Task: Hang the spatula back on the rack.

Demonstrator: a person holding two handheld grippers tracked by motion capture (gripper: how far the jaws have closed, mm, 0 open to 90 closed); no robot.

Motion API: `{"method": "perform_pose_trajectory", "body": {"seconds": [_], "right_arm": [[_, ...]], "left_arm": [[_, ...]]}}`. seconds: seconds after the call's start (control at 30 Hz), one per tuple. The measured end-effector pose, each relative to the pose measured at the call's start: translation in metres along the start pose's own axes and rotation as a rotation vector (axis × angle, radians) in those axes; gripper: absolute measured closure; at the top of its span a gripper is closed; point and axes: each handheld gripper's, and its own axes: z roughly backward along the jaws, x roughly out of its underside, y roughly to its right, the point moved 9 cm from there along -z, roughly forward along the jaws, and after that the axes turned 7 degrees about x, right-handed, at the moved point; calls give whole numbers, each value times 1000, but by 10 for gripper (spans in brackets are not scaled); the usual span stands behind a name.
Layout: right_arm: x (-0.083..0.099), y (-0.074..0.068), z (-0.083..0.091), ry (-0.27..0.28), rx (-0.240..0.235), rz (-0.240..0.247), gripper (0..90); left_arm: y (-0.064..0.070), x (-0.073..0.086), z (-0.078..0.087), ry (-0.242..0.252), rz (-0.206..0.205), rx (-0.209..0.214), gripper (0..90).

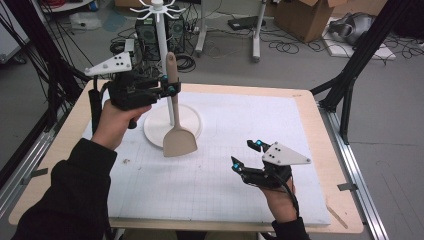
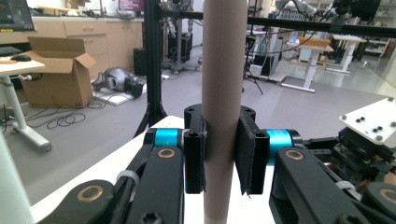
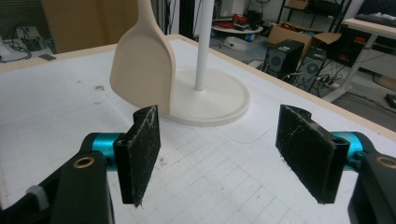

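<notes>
- The wooden spatula (image 1: 176, 117) is held upright by its handle in the left gripper (image 1: 167, 89), blade down — the fingers (image 2: 246, 156) are clamped tight on either side of the round shaft, as the left gripper view makes pretty plain.
- It's gripped about mid-handle, so the top end is left sticking up free, probably so it can be lifted toward the prongs at the top of the white hanging stand (image 1: 161, 30).
- The blade hangs just in front of the stand's round base (image 1: 192, 122), right beside the pole, low over the white gridded mat (image 1: 225, 175); whether the blade edge is actually touching the base can't be told.
- The right gripper (image 1: 246, 155) is held low over the mat, near the front right of the desk (image 1: 305, 97), well apart from the spatula. Its fingers (image 3: 142, 154) are spread wide with nothing between them — seemingly kept ready to steady the blade or the stand if needed.
- Judging from this, the hanging step isn't done yet: the handle top sits well below the prongs, so a good lift is likely called for.
</notes>
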Motion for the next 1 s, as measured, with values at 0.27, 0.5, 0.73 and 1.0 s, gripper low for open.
{"method": "perform_pose_trajectory", "body": {"seconds": [0.27,0.5,0.73,1.0], "right_arm": [[2,1,-3,8,-15,-6,297],[4,0,-5,1,-23,-4,296],[7,2,-5,1,-29,-10,295],[13,7,-4,-5,-18,-28,295]], "left_arm": [[-27,-21,5,36,43,37,748],[-40,-33,6,47,61,60,748],[-52,-34,6,47,89,75,748],[-60,-35,9,44,101,82,748]]}}
